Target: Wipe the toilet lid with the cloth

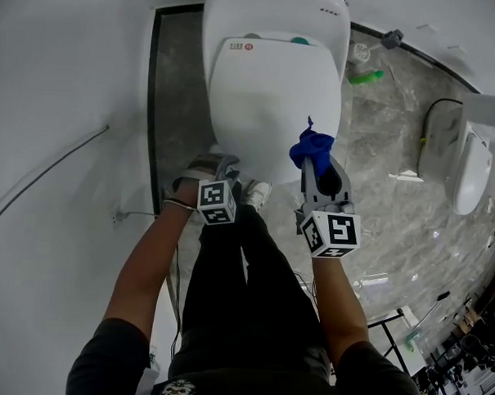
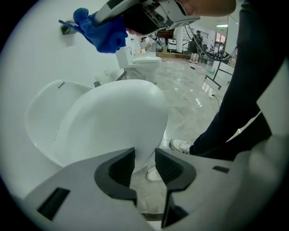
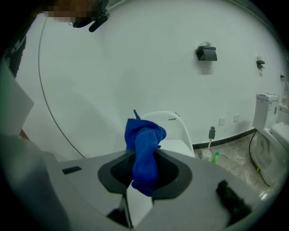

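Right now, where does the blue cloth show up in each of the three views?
Head view: blue cloth just right of centre, over the lid's front right edge.
Left gripper view: top left, hanging above the toilet.
Right gripper view: dead centre, pinched between the jaws.
Shared landmark: the white toilet, which fills the middle of the left gripper view and sits behind the cloth in the right gripper view.

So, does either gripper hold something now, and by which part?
The right gripper holds the blue cloth, clamped across its lower part; the bunched top sticks out past the jaws. The left gripper is open and holds nothing.
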The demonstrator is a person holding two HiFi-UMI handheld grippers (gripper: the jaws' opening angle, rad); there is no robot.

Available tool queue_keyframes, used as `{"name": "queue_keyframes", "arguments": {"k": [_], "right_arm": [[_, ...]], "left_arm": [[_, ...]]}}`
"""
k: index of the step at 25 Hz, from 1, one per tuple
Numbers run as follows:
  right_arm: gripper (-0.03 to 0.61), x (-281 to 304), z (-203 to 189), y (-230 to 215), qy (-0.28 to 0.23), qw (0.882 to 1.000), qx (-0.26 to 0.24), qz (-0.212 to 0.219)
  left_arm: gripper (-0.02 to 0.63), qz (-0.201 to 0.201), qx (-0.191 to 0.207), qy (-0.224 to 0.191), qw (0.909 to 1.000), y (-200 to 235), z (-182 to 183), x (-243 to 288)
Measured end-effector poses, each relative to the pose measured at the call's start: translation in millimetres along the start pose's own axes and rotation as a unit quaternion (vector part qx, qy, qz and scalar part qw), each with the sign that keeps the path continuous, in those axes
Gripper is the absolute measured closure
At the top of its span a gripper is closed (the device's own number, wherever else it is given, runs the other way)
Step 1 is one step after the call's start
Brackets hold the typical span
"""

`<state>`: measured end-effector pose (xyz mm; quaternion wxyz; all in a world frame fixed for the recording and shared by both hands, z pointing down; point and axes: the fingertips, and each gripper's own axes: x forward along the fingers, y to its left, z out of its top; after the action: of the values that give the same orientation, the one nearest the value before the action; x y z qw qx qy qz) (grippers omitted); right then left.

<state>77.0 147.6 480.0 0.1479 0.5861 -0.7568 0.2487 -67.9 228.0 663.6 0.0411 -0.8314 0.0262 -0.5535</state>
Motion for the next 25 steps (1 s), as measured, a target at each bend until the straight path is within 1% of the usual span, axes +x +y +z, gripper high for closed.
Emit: {"name": "queue_keyframes", "arguments": {"k": [4, 8, 10, 11, 12, 13, 14, 15, 16, 17, 18, 19, 20, 21, 22, 23, 25], "right_arm": [[0.495, 22, -7, -5, 0.012, 1.000, -0.006, 0.000], [0.495, 42, -19, -10, 0.032, 0.999, -0.009, 0.003], [0.495, 51, -27, -11, 0.046, 0.999, -0.012, 0.006], [0.494, 56, -32, -10, 0.055, 0.998, -0.013, 0.009], [0.495, 62, -37, -8, 0.065, 0.998, -0.015, 0.013], [0.495, 69, -41, -5, 0.075, 0.997, -0.018, 0.017], [0.494, 77, -44, -2, 0.085, 0.996, -0.020, 0.021], [0.494, 86, -44, 2, 0.094, 0.995, -0.022, 0.026], [0.494, 97, -44, 6, 0.102, 0.994, -0.024, 0.030], [0.495, 111, -42, 10, 0.109, 0.993, -0.027, 0.033], [0.495, 126, -40, 14, 0.117, 0.992, -0.031, 0.036], [0.494, 144, -38, 18, 0.127, 0.991, -0.035, 0.039], [0.494, 162, -36, 23, 0.139, 0.989, -0.038, 0.041], [0.494, 180, -35, 27, 0.153, 0.986, -0.041, 0.044], [0.494, 198, -34, 32, 0.167, 0.984, -0.043, 0.048], [0.494, 214, -31, 37, 0.181, 0.981, -0.046, 0.051], [0.494, 246, -26, 47, 0.206, 0.975, -0.053, 0.056]], "left_arm": [[0.473, -0.020, -0.017, 0.013, 0.9996, -3, -9, 20], [0.491, -0.025, -0.033, 0.006, 0.9991, -2, -12, 26], [0.491, -0.036, -0.066, -0.006, 0.9972, -2, -11, 23], [0.491, -0.045, -0.097, -0.018, 0.9941, -1, -9, 19], [0.491, -0.056, -0.140, -0.038, 0.9878, 0, -6, 13], [0.491, -0.069, -0.196, -0.068, 0.9757, 5, -2, 6], [0.491, -0.080, -0.264, -0.107, 0.9553, 13, 3, -4], [0.491, -0.085, -0.338, -0.151, 0.9251, 26, 6, -15], [0.491, -0.082, -0.410, -0.194, 0.8874, 44, 7, -27], [0.491, -0.068, -0.472, -0.231, 0.8480, 66, 4, -39], [0.491, -0.045, -0.520, -0.258, 0.8130, 91, -3, -49], [0.491, -0.013, -0.555, -0.275, 0.7853, 116, -14, -57], [0.491, 0.021, -0.576, -0.286, 0.7653, 141, -24, -63], [0.491, 0.054, -0.588, -0.292, 0.7526, 164, -34, -68], [0.492, 0.083, -0.592, -0.294, 0.7463, 185, -42, -70], [0.492, 0.105, -0.591, -0.292, 0.7448, 204, -48, -71], [0.497, 0.136, -0.583, -0.282, 0.7498, 238, -56, -69]]}}
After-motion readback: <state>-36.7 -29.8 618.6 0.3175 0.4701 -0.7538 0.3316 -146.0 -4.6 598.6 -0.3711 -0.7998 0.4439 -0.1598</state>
